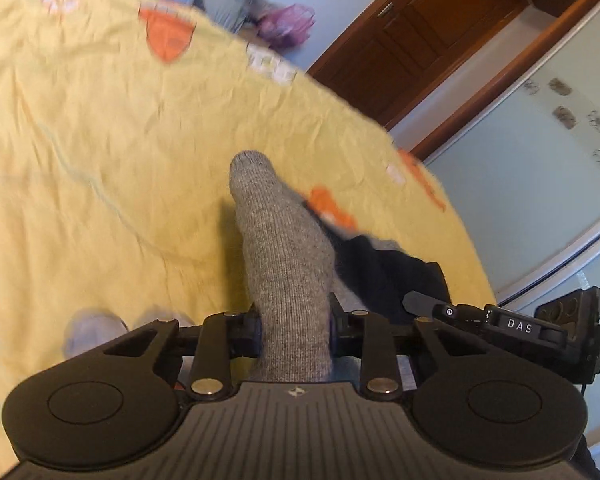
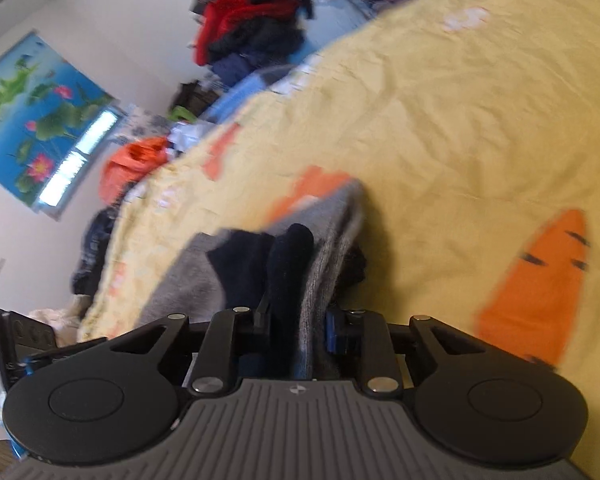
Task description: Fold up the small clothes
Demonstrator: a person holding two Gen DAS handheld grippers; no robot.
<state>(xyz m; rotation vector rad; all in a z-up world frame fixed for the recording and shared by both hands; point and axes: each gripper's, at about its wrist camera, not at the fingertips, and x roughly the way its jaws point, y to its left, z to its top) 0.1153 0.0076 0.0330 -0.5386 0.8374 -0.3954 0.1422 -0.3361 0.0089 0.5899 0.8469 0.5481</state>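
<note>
A grey knitted sock [image 1: 284, 248] sticks out forward from between the jaws of my left gripper [image 1: 296, 322], which is shut on it near the cuff; its toe hangs over the yellow bedsheet [image 1: 120, 140]. Beside it on the right lies dark navy cloth [image 1: 384, 276]. In the right wrist view my right gripper [image 2: 296, 326] is shut on a dark navy sock [image 2: 290, 256] together with a fold of grey knit [image 2: 332, 240]. Both grips sit close together, side by side.
The yellow sheet [image 2: 440, 120] with orange carrot prints [image 2: 540, 284] covers the bed. Piles of clothes [image 2: 248, 20] lie beyond its far edge. A wooden wardrobe [image 1: 420, 32] and a pale sliding door [image 1: 540, 168] stand past the bed's right side.
</note>
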